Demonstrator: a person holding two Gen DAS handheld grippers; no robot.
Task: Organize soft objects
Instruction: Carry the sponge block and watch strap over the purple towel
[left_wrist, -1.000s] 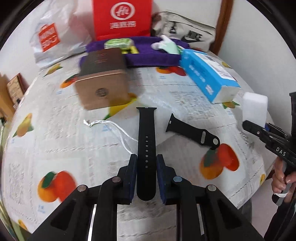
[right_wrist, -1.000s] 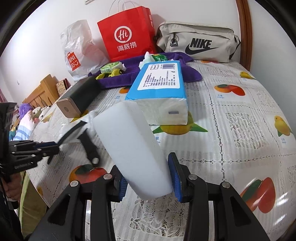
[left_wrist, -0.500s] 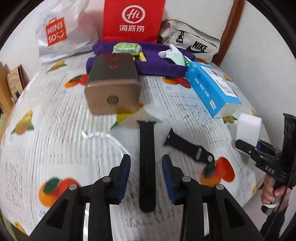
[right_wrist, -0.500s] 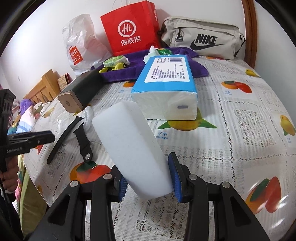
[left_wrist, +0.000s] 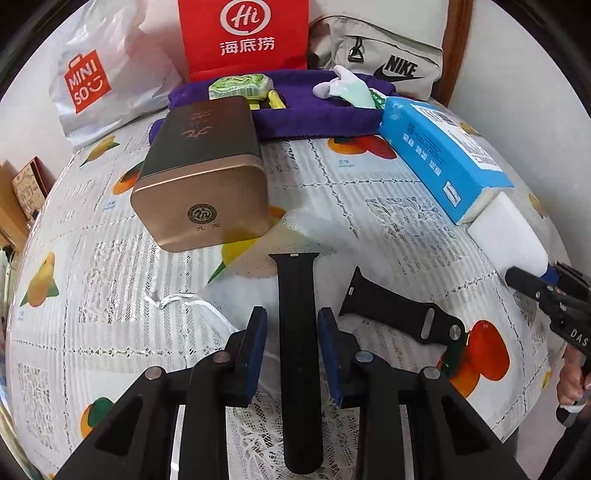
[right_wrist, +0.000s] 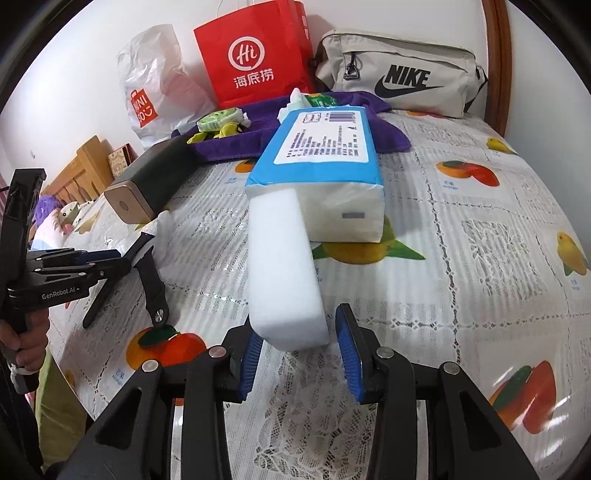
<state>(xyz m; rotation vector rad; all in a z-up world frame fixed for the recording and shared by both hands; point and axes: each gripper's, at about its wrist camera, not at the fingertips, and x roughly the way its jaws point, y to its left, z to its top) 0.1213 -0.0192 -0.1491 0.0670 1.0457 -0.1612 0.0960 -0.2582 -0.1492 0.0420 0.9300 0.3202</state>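
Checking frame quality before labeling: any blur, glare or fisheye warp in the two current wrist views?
Left wrist: sharp, black strap crisp between the left gripper pads; heavy fisheye bows the tablecloth; dark corner vignette. Right wrist: equally sharp, white sponge nearly blown out, small glare on the tablecloth at lower right.

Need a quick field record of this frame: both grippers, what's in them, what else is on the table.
left gripper: jaws closing, pads not touching the long watch strap between them
right gripper: white sponge block between its jaws
short watch strap: flat on tablecloth, right of long strap
gold tin: lying on its side
tissue pack: behind the sponge
purple towel: far end
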